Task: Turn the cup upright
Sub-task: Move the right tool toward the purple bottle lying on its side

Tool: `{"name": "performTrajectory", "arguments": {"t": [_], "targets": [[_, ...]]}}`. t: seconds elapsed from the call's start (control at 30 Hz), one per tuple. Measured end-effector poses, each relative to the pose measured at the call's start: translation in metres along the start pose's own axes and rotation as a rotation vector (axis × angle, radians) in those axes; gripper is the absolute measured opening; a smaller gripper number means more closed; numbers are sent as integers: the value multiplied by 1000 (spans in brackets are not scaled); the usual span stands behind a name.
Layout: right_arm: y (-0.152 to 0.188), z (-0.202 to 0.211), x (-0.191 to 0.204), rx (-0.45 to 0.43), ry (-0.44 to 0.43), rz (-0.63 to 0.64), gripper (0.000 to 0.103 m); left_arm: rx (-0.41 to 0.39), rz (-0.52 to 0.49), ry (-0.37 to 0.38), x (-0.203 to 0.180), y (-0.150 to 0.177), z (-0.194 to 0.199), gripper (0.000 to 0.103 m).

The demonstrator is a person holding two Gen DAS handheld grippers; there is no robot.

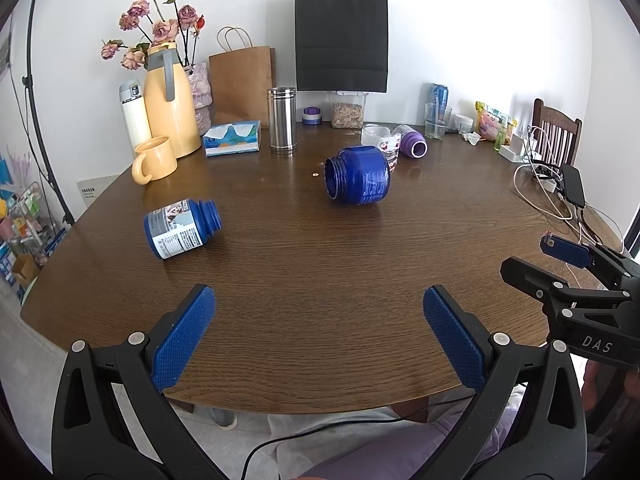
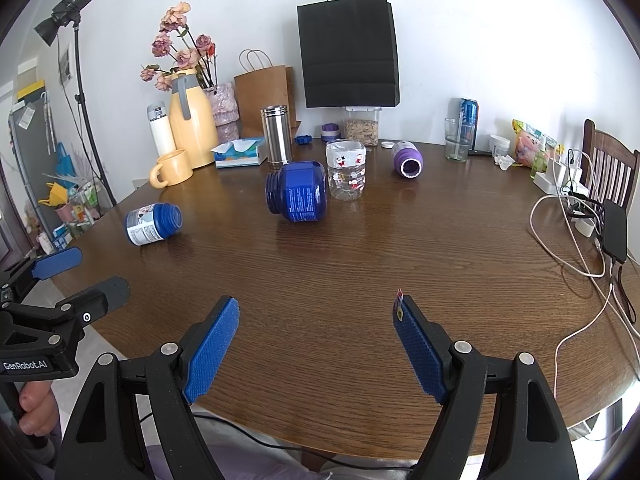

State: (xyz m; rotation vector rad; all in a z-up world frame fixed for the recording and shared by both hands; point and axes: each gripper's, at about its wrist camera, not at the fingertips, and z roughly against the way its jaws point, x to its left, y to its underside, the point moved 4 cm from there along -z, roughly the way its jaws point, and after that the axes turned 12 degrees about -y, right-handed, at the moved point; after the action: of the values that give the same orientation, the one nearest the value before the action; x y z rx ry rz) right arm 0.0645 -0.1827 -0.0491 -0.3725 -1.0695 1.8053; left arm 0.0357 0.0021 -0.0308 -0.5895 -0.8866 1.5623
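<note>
I'm at the approach step: both the left hand-held gripper point(image 1: 320, 334) and right hand-held gripper point(image 2: 316, 350) hover spread wide and empty over the counter's point(image 2: 360, 280) near edge, the toppled large blue jar point(image 2: 298, 192) lying well ahead, so next I'd reach forward and straddle it.

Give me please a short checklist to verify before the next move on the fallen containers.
1. Left gripper open, empty: ok.
2. Right gripper open, empty: ok.
3. Large blue jar upright: not ok, it lies on its side, mouth open.
4. Small blue bottle upright: not ok, it lies on its side.
5. Purple cup upright: not ok, lying.
6. Room beside the large jar: cannot tell, the clear patterned jar stands very near it.
</note>
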Motion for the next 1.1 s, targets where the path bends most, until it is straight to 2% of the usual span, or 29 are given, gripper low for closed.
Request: {"name": "performTrajectory", "arguments": {"t": [0.37, 0.5, 0.6, 0.77, 0.87, 1.0, 1.1], "targets": [[1, 0, -2, 3, -4, -4, 83, -10, -17, 7, -5, 2, 0, 103], [-10, -4, -11, 16, -20, -9, 83, -16, -21, 31, -17, -15, -4, 103], [-29, -5, -28, 9, -23, -8, 83, -58, -58, 29, -33, -40, -8, 103], [-68, -15, -66, 27, -21, -16, 83, -66, -100, 53, -62, -86, -27, 103], [-98, -23, -92, 44, 12, -3, 83, -75, -110, 66, -79, -123, -42, 103], [-140, -41, -126, 74, 16, 1, 83, -51, -83, 99, -102, -177, -68, 103], [-172, -59, -149, 91, 7, 2, 83, -18, -106, 101, -125, -217, -96, 103]]}}
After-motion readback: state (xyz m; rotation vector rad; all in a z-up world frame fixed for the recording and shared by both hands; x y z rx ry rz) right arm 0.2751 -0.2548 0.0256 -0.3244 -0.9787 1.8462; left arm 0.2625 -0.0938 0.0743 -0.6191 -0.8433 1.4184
